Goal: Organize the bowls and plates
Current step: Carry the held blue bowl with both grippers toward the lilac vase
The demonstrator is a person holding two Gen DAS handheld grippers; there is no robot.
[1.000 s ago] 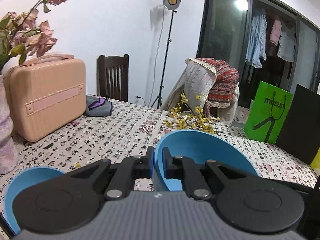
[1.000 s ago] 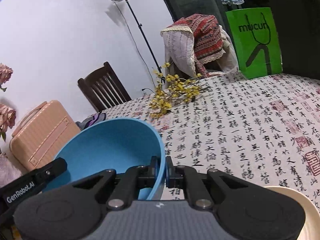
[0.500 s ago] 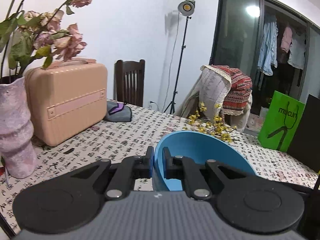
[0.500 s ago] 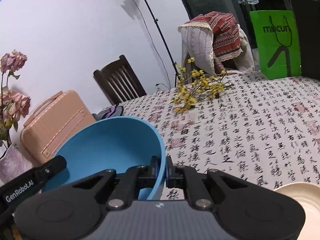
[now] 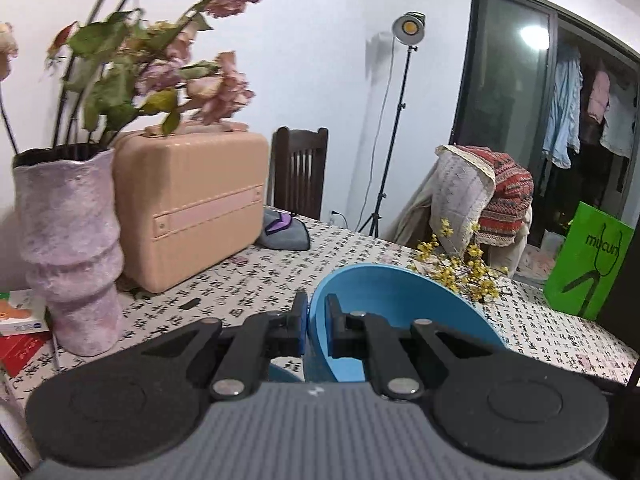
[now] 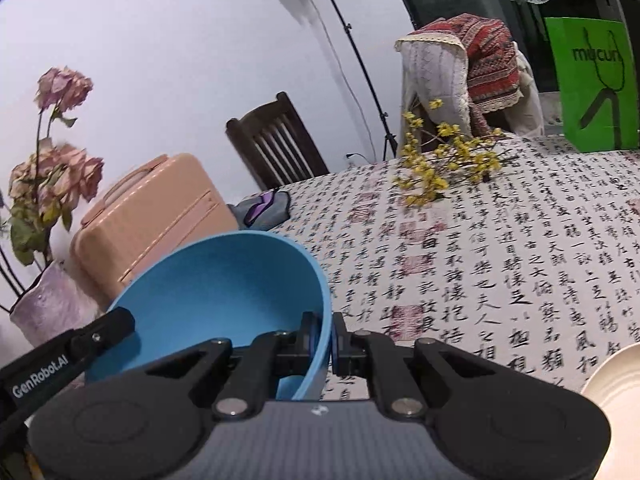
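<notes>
A blue bowl hangs tilted above the printed tablecloth, held from both sides. My left gripper is shut on its left rim, one finger inside and one outside. On the opposite rim my right gripper is shut, and the blue bowl fills the left of that view. The left gripper's finger shows at the bowl's far edge. A sliver of a second blue bowl peeks out under the left gripper. A cream plate lies at the lower right.
A pink vase of wilted roses and a peach case stand left. A grey pouch, yellow flower sprigs and a green bag sit farther back. Boxes lie at the left edge.
Both grippers have carried the blue bowl leftward over the table. The vase and case have come well into view, and the cream plate has slid toward the right edge.
</notes>
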